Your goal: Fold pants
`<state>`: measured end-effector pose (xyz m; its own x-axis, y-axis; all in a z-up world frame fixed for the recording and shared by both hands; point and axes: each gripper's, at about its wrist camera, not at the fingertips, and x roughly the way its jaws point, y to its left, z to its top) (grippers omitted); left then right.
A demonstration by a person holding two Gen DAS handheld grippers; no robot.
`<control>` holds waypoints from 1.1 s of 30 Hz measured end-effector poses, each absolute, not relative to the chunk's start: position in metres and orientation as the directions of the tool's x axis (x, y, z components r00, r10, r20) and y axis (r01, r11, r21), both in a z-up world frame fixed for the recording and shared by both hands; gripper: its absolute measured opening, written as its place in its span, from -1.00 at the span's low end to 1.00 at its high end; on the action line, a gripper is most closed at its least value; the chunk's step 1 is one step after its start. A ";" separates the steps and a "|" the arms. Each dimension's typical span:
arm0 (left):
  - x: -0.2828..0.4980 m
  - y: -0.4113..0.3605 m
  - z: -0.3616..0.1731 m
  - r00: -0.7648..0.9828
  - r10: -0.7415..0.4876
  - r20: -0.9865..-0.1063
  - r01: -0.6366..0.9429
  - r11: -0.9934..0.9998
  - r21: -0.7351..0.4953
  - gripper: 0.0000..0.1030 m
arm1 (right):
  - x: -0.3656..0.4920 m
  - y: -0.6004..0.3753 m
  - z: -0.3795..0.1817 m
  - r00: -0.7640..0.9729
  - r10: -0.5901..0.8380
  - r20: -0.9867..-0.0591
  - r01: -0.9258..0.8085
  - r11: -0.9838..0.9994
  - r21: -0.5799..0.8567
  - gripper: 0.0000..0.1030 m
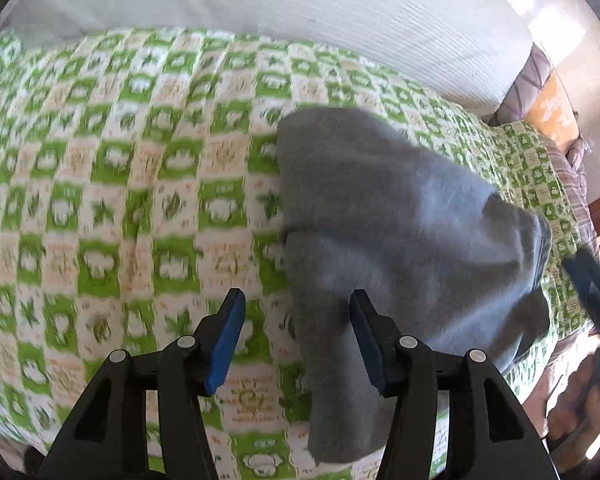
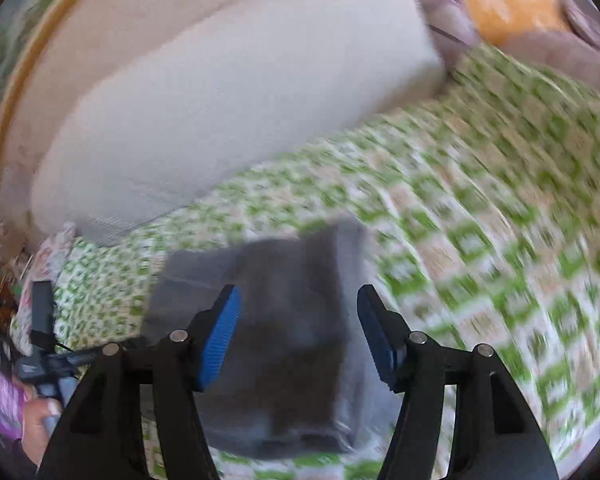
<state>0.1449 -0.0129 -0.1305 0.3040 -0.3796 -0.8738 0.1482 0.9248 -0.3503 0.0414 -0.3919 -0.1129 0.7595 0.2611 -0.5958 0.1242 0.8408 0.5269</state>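
Grey pants [image 1: 400, 232] lie folded in a thick bundle on a green and white patterned bedspread [image 1: 120, 184]. My left gripper [image 1: 296, 304] hovers open above the bundle's near left edge, its blue pads apart and pressing on nothing. At the right rim of the left wrist view the other gripper [image 1: 588, 280] shows as a dark blur. In the right wrist view the same grey pants [image 2: 284, 320] lie below my right gripper [image 2: 298, 300], which is open with the cloth seen through the gap. Neither gripper holds the pants.
A long white bolster [image 1: 300, 12] runs along the far side of the bed. Orange and striped pillows [image 2: 500, 4] sit at the bed's end. In the right wrist view, a person's hand [image 2: 40, 420] holds the left gripper's handle at lower left.
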 end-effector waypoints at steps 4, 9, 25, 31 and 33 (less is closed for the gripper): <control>0.129 0.002 -0.141 0.285 -0.439 -0.852 0.077 0.897 -0.436 0.15 | 0.082 -0.357 -0.097 0.713 0.400 -0.576 -0.036 0.842 0.539 0.26; 0.112 0.015 -0.140 0.309 -0.483 -0.819 -0.015 0.859 -0.512 0.15 | 0.159 -0.285 -0.090 0.521 0.577 -0.629 -0.298 0.813 0.499 0.26; 0.093 0.001 -0.168 0.335 -0.573 -0.748 -0.143 0.754 -0.642 -0.57 | 0.289 -0.155 -0.152 0.007 0.432 -0.902 -0.622 0.708 0.334 -0.54; 0.090 0.003 -0.158 0.355 -0.606 -0.712 -0.069 0.743 -0.666 -0.69 | 0.298 -0.166 -0.138 0.128 0.453 -0.882 -0.554 0.770 0.316 -0.76; 0.090 0.004 -0.170 0.335 -0.611 -0.717 -0.094 0.736 -0.671 -0.70 | 0.302 -0.172 -0.157 0.107 0.458 -0.882 -0.505 0.789 0.349 -0.77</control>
